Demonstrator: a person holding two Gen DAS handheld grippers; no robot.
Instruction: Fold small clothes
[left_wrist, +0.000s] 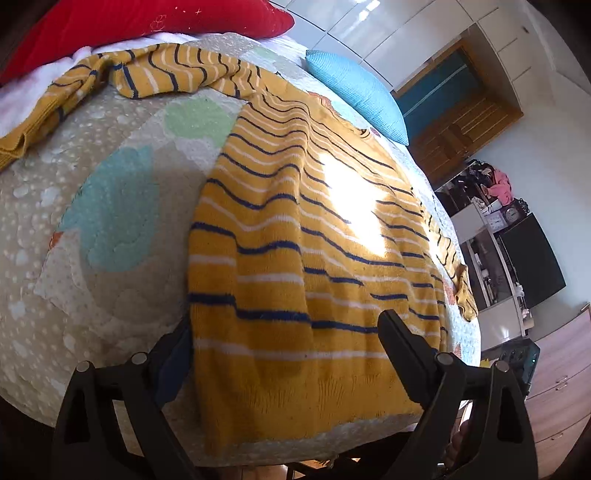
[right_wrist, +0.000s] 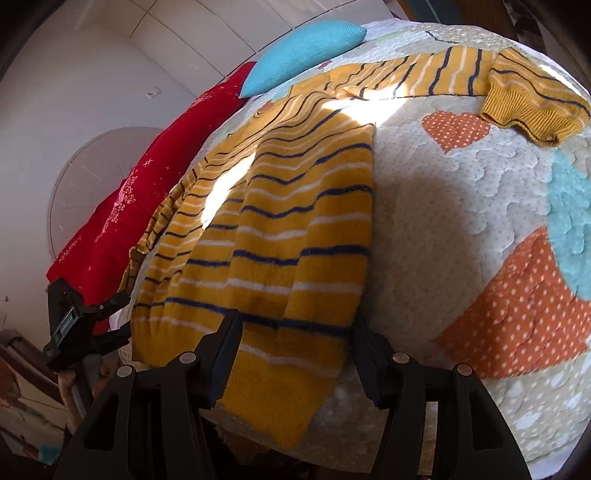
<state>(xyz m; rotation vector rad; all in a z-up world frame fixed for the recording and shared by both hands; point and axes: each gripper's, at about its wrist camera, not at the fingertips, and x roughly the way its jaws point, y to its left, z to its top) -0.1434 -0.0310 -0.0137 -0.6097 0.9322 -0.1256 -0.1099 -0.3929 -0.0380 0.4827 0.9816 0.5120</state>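
Two grippers point down at the near edge of a bed, each held over the hem of a mustard-yellow striped sweater (left_wrist: 295, 236). In the left wrist view the left gripper (left_wrist: 284, 332) stands with its jaws wide apart: one finger sits past the sweater's left edge on the quilt, the other over the hem toward the right, and neither pad presses the knit. In the right wrist view the right gripper (right_wrist: 295, 332) also has its jaws apart, straddling the right part of the hem, one finger on the fabric and the other just beyond the sweater's right edge; no pinch is visible. At the left of that same view the left gripper shows again, held by a hand (right_wrist: 79, 380) at the bed's edge. The sweater lies spread flat on a patchwork quilt (left_wrist: 92, 221), hem near, both sleeves stretched out at the far end, with a patch of sunlight across its middle. Farther off lie a blue cushion (left_wrist: 354, 92) and a red pillow (left_wrist: 140, 26).
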